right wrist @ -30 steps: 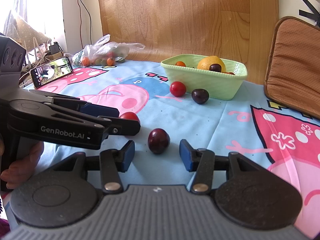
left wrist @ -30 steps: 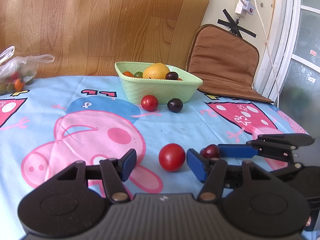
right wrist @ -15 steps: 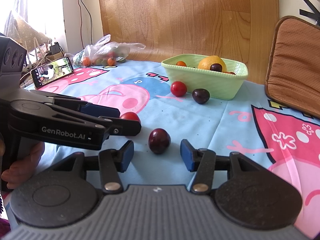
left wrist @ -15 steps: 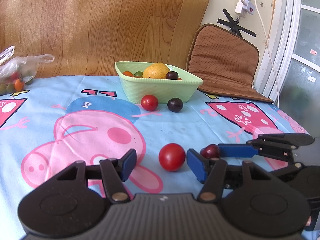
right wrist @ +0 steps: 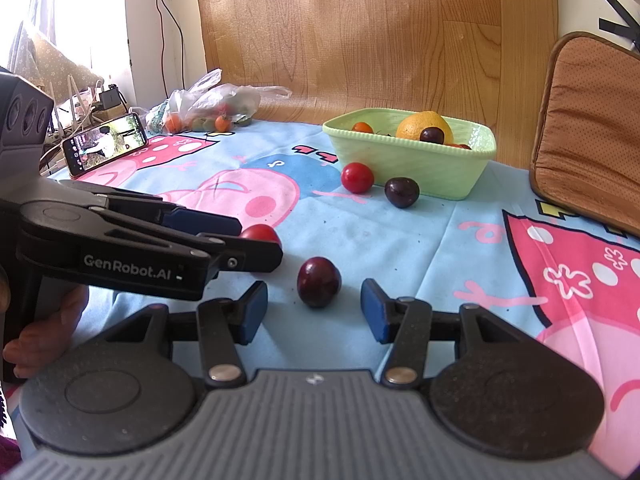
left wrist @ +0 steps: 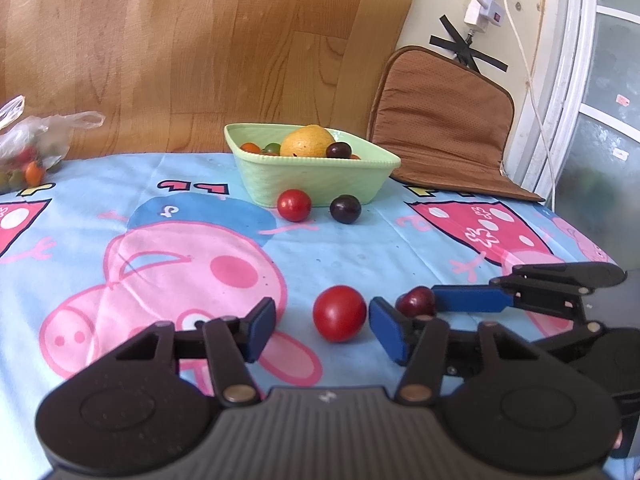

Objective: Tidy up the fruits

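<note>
Covering the table, a cartoon-pig cloth (left wrist: 360, 248) is lying before wood panelling (left wrist: 200, 40), both grippers' jaws standing apart around loose fruit, the left having just been closing.

Between the green basket (left wrist: 312, 178) and the near fruits the cloth lies free, only a red tomato (left wrist: 294, 205) and a dark plum (left wrist: 345, 209) stand just before the basket.
</note>
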The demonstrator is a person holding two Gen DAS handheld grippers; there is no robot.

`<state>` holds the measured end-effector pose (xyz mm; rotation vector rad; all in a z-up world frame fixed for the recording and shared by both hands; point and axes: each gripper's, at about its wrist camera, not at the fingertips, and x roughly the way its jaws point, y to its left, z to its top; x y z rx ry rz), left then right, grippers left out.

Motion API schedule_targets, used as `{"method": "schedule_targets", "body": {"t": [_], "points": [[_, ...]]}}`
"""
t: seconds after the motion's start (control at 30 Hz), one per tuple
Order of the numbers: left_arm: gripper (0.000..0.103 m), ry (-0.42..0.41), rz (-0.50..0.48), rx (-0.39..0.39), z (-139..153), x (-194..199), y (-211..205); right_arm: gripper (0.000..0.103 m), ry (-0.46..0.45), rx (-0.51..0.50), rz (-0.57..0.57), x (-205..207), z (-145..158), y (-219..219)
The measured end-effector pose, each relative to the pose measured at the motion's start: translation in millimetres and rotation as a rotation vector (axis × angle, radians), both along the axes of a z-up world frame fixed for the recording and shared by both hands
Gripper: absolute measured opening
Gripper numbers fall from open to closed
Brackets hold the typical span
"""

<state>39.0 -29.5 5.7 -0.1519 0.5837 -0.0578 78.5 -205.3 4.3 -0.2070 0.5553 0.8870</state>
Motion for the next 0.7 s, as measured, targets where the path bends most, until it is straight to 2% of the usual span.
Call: {"method": "schedule_targets", "body": {"t": [0.23, 0.27, 0.4, 0.53, 0.7], "points": [[0.03, 0.0, -0.027, 0.014, 0.3, -0.8, -4.6, 0.054, 0.005, 0.005, 0.004, 2.9, -0.1, -1.0], [0.03, 0.0, -0.023, 0.008, 0.2, -1.3, -4.5, 0.053, 0.007, 0.008, 0.007, 3.6, 0.1, -1.9], [0.03, 0.011, -0.026, -0.021, 1.1, 1.4, 0.2, 0.026, -0.003, 0.007, 0.025, 5.5, 1.4, -1.2], [0.029, 0.02, -0.052, -0.055, 7.9, 14.8, 5.0, 0.026, 0.011, 0.026, 0.021, 18.1, 4.0, -3.6], [0.029, -0.04, -0.052, -0.04, 36.2, 52.1, 12.4, 0.026, -0.073, 0.06, -0.013, 44.0, 23.9, -0.7]]}}
